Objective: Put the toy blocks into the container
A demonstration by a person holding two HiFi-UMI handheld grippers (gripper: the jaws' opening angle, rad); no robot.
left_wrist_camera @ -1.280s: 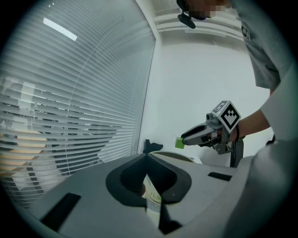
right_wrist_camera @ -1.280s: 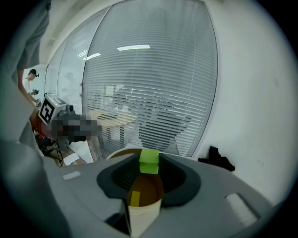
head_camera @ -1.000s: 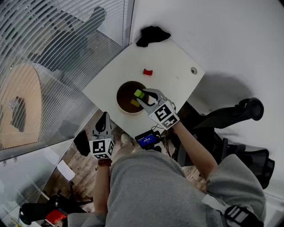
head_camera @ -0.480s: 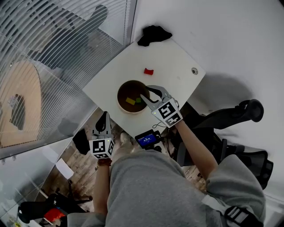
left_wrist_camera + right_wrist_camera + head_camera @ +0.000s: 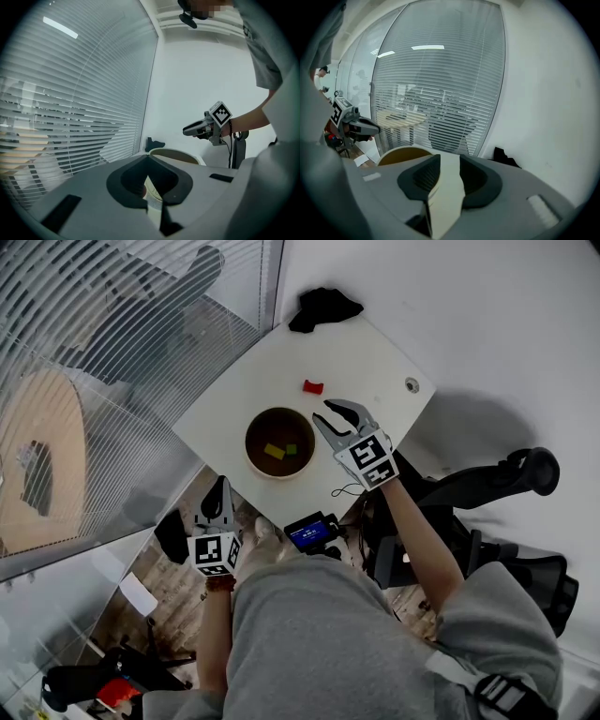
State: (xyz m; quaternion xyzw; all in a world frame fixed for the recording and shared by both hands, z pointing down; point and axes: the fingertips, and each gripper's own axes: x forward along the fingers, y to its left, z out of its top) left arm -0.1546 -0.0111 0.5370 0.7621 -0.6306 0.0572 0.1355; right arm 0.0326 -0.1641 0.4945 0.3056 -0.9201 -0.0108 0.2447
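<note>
Now the right gripper [image 5: 323, 412] is off to the right of the round tan bowl w/ dark-brown inside [image 5: 272, 426], just beside its rim, over the white square worktop [image 5: 375, 357]. Its jaws are spread wide, w/ nothing btwn them but bare worktop. Vs 1 sec ago: it held the small green toy block [image 5: 292, 449] above the bowl. Half a sec ago that block was already down inside & the jaws were at the rim. The green block lies on the bowl floor next to the small yellow toy block [image 5: 274, 452]; they're close, can't tell if touching. The small red toy block [image 5: 312, 387] sits on the worktop beyond the bowl, same spot as before. The left gripper [image 5: 221, 486] hangs low off the near worktop edge, unmoved, jaws clenched tip to tip, empty. A crumpled black cloth [image 5: 323, 307] lies at the far corner.
</note>
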